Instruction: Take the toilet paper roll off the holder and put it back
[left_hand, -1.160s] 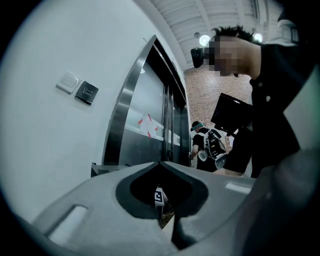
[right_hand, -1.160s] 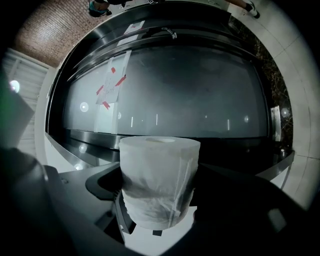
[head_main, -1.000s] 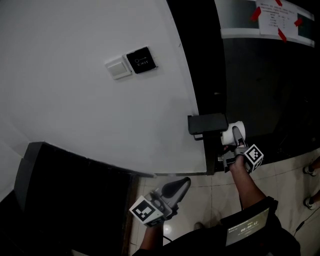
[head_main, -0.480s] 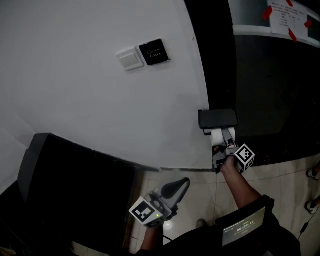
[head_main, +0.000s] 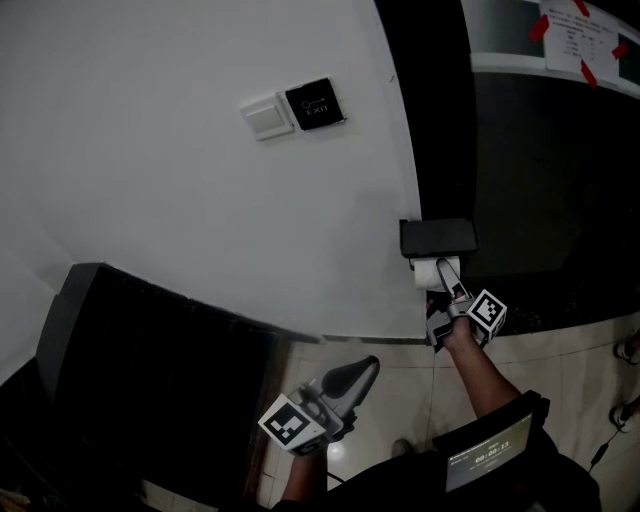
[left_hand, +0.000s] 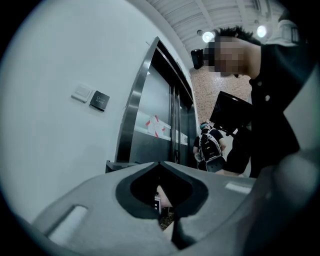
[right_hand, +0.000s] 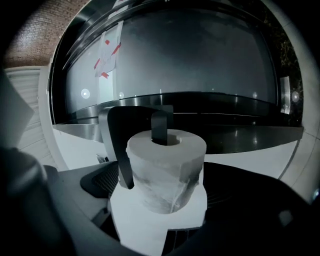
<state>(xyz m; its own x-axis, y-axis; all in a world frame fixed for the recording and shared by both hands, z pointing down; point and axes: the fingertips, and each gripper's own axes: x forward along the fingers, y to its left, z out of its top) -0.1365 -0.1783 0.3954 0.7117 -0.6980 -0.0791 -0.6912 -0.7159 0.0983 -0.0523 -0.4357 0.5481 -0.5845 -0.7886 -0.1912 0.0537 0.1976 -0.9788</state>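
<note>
The white toilet paper roll (right_hand: 167, 170) hangs on the black wall holder (right_hand: 160, 127), whose arm runs through its core. In the head view the roll (head_main: 430, 272) sits just under the holder's black cover (head_main: 438, 237). My right gripper (head_main: 447, 282) is at the roll with a jaw on each side of it. Its jaws are opening, and the ribbed pads (right_hand: 102, 181) stand off the paper. A loose sheet hangs down in front. My left gripper (head_main: 365, 367) is held low and away from the holder, shut and with nothing in it (left_hand: 162, 200).
A white switch plate (head_main: 266, 117) and a black EXIT panel (head_main: 313, 104) are on the white wall. A dark box (head_main: 150, 380) fills the lower left. A steel-framed dark door (head_main: 540, 160) with a taped notice is at the right. A person with a backpack (left_hand: 210, 147) stands beyond.
The right gripper carried the roll from right of the holder to under it, onto its arm, then widened its jaws. The left gripper has stayed in place.
</note>
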